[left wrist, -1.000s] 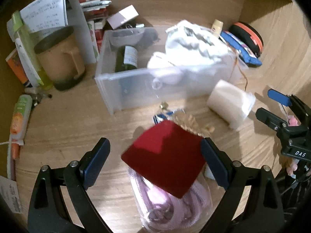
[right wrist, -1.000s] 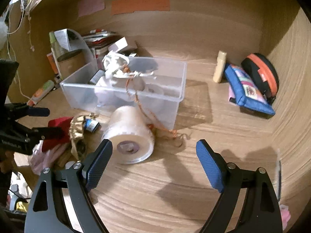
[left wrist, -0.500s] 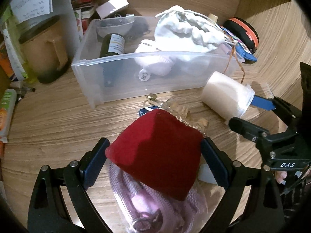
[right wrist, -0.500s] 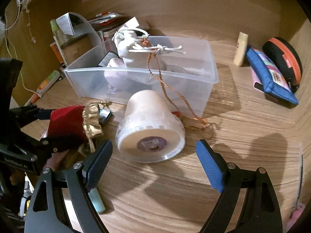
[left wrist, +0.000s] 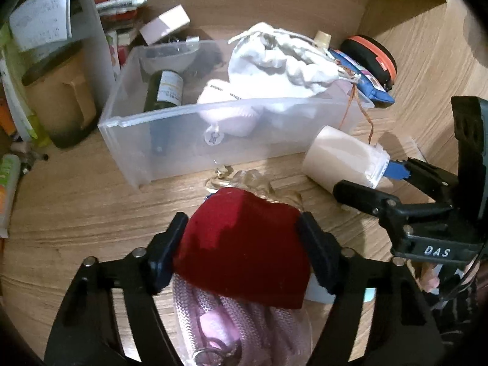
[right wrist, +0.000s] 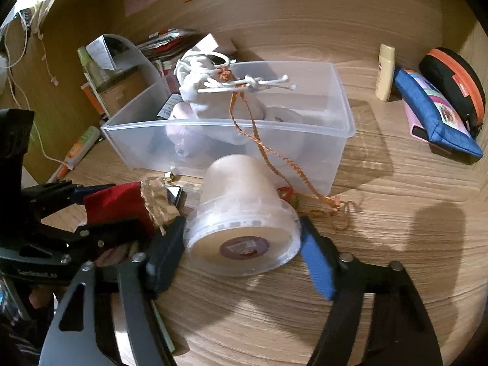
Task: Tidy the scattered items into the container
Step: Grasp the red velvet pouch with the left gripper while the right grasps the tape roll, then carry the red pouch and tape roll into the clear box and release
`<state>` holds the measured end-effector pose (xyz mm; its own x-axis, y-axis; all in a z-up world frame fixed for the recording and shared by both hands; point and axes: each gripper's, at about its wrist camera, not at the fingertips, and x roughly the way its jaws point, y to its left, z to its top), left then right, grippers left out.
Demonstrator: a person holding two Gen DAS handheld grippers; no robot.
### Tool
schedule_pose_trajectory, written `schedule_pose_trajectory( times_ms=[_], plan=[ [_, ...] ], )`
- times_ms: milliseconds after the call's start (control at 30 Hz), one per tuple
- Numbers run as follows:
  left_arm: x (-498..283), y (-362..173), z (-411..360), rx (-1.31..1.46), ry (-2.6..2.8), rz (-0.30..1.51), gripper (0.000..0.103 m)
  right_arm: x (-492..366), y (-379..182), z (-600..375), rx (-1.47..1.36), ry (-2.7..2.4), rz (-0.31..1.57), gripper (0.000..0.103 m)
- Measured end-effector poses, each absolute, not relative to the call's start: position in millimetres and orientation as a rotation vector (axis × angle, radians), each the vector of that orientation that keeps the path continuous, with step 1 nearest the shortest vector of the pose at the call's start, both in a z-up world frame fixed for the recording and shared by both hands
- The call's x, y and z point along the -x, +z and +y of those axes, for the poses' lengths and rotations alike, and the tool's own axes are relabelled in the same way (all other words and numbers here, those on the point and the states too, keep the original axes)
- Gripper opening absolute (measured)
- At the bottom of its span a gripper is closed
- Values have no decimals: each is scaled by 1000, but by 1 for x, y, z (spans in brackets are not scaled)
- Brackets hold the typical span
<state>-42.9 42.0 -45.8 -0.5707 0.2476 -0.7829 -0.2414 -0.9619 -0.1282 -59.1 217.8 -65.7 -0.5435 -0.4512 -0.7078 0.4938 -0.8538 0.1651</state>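
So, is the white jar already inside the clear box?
No, the jar lies on its side on the table, outside the box.

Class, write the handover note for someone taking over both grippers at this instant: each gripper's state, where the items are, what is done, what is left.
Left gripper: shut on the red pouch, which sits over a pink cord bundle.
Right gripper: open, its fingers either side of the cream tub lying on its side on the desk; no grip yet.
Done: the clear bin already holds a white drawstring bag and a dark bottle.
Left: bin the pouch and the tub, then the gold-wrapped bits and the orange cord hanging over the bin's rim.
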Motion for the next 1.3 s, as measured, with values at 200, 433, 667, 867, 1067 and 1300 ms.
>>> schedule_pose_trajectory(
  times_ms=[200, 433, 667, 867, 1067, 1300],
  plan=[
    [40, -38, 38, 1241, 2626, 2, 52, 54, -62, 219, -1028, -2395, 93, 68],
    [26, -17, 39, 1122, 2718, 53, 47, 44, -50, 231, -965, -2434, 66, 68],
    [28, -4, 30, 1088, 2740, -13, 46, 43, -42, 239, -948, -2453, 20, 68],
    [30, 5, 22, 1062, 2759, -64, 46, 36, -30, 246, -898, -2468, -14, 68],
    [29, 16, 16, 1018, 2779, -90, 46, 29, -9, 251, -820, -2508, -15, 68],
    [26, 37, 13, 925, 2817, -111, 47, 29, 14, 261, -748, -2543, -64, 68]
  ],
)
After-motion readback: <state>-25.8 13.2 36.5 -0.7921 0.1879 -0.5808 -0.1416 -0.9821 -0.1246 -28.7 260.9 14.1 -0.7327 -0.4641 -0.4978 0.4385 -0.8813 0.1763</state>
